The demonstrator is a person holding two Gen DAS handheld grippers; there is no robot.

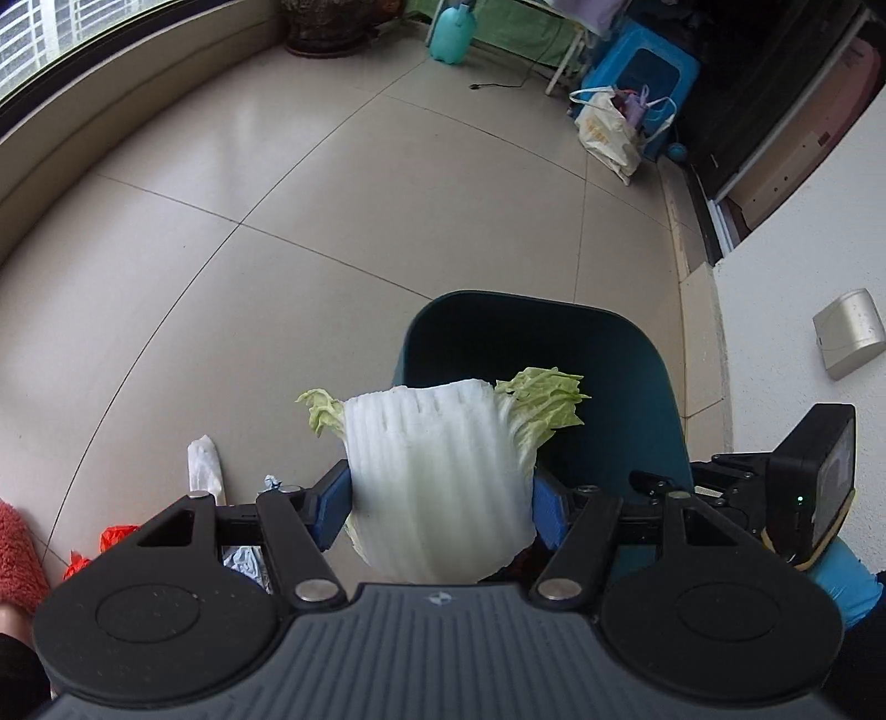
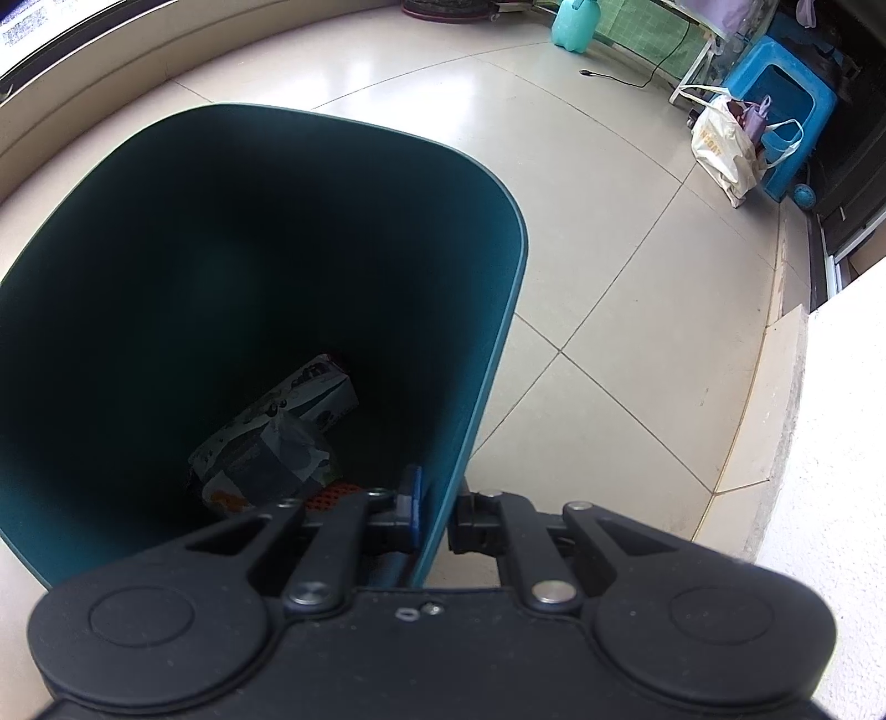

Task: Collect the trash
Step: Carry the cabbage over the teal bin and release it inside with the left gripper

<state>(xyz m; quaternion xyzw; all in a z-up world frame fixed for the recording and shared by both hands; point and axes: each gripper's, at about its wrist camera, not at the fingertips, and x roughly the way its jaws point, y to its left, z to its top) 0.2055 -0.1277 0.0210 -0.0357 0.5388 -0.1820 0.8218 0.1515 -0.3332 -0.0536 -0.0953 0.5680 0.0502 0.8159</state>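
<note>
Right up against the left wrist lens, one piece of napa cabbage (image 1: 443, 476) is clamped between the two blue pads of the left gripper (image 1: 443, 507); the jaws are spread wide, but both pads are pressed on the white ribbed stalk, with green frilly leaf sticking out at each top corner. One dark teal trash bin (image 1: 620, 376) is seen just behind the cabbage, its open mouth facing up.

Left of the bin on the tiled floor (image 1: 332, 221), a few loose bits can be counted: one white rolled wrapper (image 1: 206, 465), one red-orange scrap (image 1: 113, 538) and one crumpled pale bluish scrap (image 1: 243, 559), partly hidden behind the gripper.

In the right wrist view, the bin's near wall is pinched by the right gripper (image 2: 437, 518), jaws nearly closed, one finger inside the bin and one outside. At the bottom of the bin, one printed carton (image 2: 310, 387) and one crumpled wrapper (image 2: 266, 459) can be made out, plus something orange (image 2: 332, 492) too hidden to identify.

Well beyond the bin, one blue plastic stool (image 2: 797, 94), one cream tote bag (image 2: 720, 144) leaning on it and one teal jug (image 2: 576, 25) are seen.
</note>
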